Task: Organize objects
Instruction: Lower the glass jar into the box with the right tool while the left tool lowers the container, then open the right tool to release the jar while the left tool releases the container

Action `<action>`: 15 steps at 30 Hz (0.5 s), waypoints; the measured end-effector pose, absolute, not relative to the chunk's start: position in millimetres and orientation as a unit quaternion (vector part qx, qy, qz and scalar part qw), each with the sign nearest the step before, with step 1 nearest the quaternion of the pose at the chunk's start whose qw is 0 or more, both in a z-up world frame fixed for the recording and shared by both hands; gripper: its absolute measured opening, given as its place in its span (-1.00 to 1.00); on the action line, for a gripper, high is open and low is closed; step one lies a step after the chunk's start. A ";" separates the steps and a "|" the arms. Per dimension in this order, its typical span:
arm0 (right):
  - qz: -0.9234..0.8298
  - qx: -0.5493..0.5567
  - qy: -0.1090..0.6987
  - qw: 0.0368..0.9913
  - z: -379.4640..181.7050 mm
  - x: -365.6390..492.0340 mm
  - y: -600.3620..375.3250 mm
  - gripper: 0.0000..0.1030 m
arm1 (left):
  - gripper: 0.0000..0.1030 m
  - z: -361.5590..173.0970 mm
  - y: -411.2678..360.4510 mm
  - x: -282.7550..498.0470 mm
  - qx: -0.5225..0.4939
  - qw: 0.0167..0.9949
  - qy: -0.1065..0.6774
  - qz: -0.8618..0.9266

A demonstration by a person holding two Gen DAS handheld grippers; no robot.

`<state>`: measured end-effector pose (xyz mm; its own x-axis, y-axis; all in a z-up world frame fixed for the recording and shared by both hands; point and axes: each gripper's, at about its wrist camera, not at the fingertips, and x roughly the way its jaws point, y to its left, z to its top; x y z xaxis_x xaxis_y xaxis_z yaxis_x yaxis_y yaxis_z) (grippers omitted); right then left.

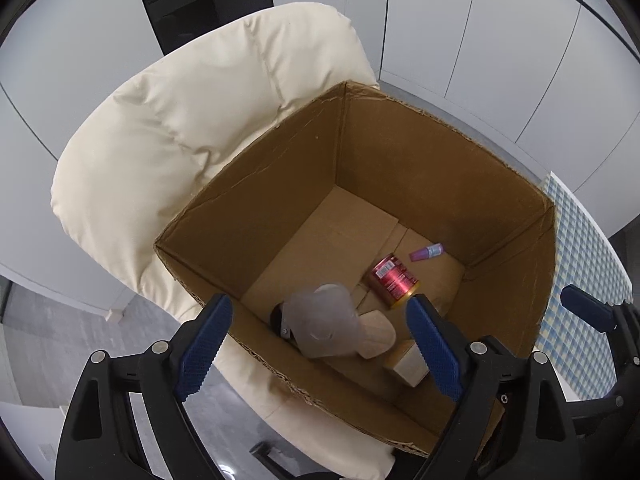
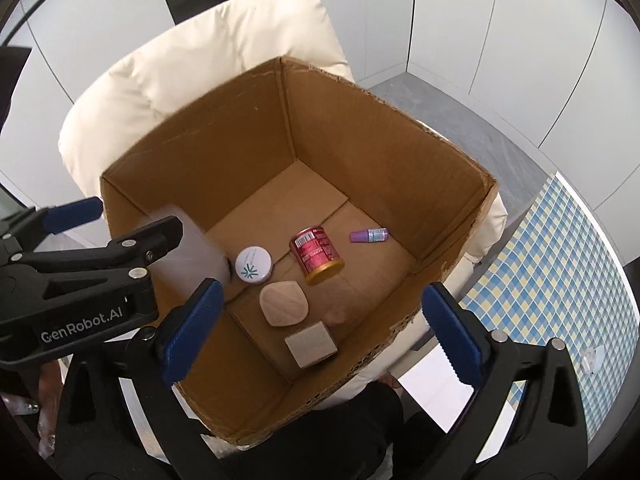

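Note:
An open cardboard box stands on a cream armchair. On its floor lie a red can, a small purple bottle, a white round jar, a beige rounded case and a beige cube. My left gripper is open over the box's near left corner. A blurred translucent white container sits below and between its pads without touching them. My right gripper hangs wide open above the beige items, holding nothing.
A blue and yellow checked cloth covers a surface to the right of the box. White cabinet panels stand behind the armchair. Grey floor shows at the left. The box's far half is bare cardboard.

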<state>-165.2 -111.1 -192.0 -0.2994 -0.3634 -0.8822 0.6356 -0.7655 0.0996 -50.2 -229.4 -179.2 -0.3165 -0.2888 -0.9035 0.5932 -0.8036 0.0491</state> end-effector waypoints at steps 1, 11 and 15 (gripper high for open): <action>-0.795 0.502 0.133 0.314 -191.1 -165.8 -110.2 0.96 | 0.73 -178.3 -229.9 -49.2 0.514 0.279 0.146 -0.798; -0.795 0.506 0.133 0.308 -189.4 -166.8 -107.3 0.96 | 0.73 -173.8 -229.7 -47.7 0.512 0.280 0.148 -0.799; -0.794 0.506 0.134 0.310 -188.9 -165.9 -107.1 0.96 | 0.73 -173.1 -229.8 -48.4 0.512 0.280 0.148 -0.798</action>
